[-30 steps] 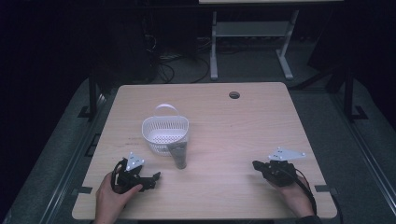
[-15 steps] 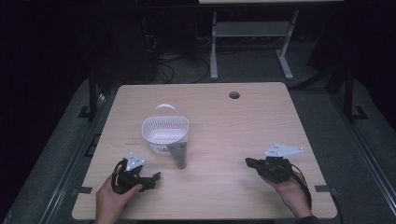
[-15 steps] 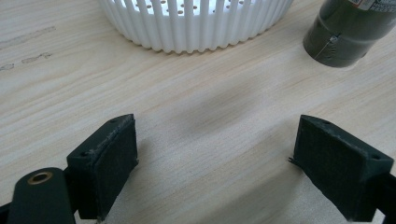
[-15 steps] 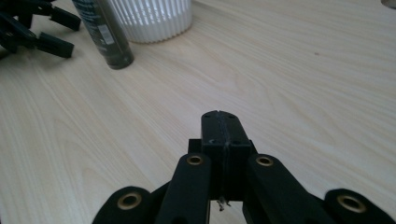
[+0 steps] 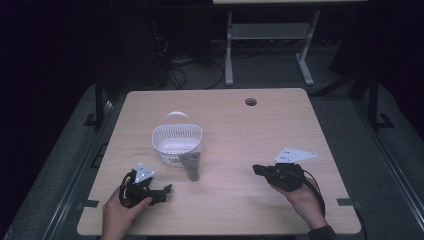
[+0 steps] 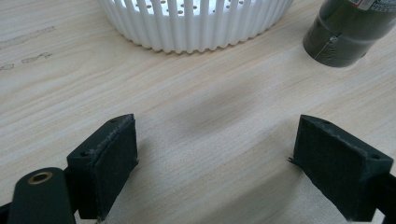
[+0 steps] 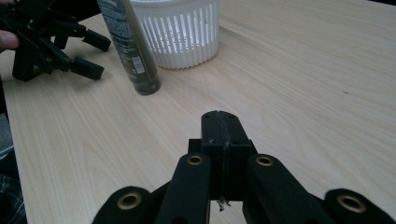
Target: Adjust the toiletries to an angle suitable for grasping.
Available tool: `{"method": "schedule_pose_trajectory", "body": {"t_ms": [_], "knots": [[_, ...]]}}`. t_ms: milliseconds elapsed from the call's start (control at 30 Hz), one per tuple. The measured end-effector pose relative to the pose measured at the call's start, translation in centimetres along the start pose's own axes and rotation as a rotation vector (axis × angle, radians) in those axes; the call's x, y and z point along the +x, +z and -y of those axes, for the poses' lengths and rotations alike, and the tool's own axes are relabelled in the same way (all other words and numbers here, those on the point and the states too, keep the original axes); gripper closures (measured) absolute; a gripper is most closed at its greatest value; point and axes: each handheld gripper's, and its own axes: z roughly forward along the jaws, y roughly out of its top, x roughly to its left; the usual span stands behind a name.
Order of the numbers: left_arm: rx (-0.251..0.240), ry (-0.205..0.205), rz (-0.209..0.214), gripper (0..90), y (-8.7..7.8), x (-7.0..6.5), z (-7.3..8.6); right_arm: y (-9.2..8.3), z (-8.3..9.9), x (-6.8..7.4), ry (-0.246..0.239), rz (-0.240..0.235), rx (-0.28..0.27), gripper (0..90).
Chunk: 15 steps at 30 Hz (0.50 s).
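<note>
High view: one white basket stands left of table centre; one dark can stands upright touching its near side, probably staged for loading. Two grippers. Left gripper rests on the table, jaws wide apart and empty, facing the can. Right gripper, jaws pressed together on nothing, points toward the can from well apart.
</note>
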Motion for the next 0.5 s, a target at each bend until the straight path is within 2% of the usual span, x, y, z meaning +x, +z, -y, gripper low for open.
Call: {"method": "schedule_pose_trajectory", "body": {"t_ms": [500], "knots": [[-0.003,-0.003,0.001,12.5,0.0,0.0,0.0,2.1,-2.4,1.5,-0.047,-0.051,-0.002,89.7]]}}
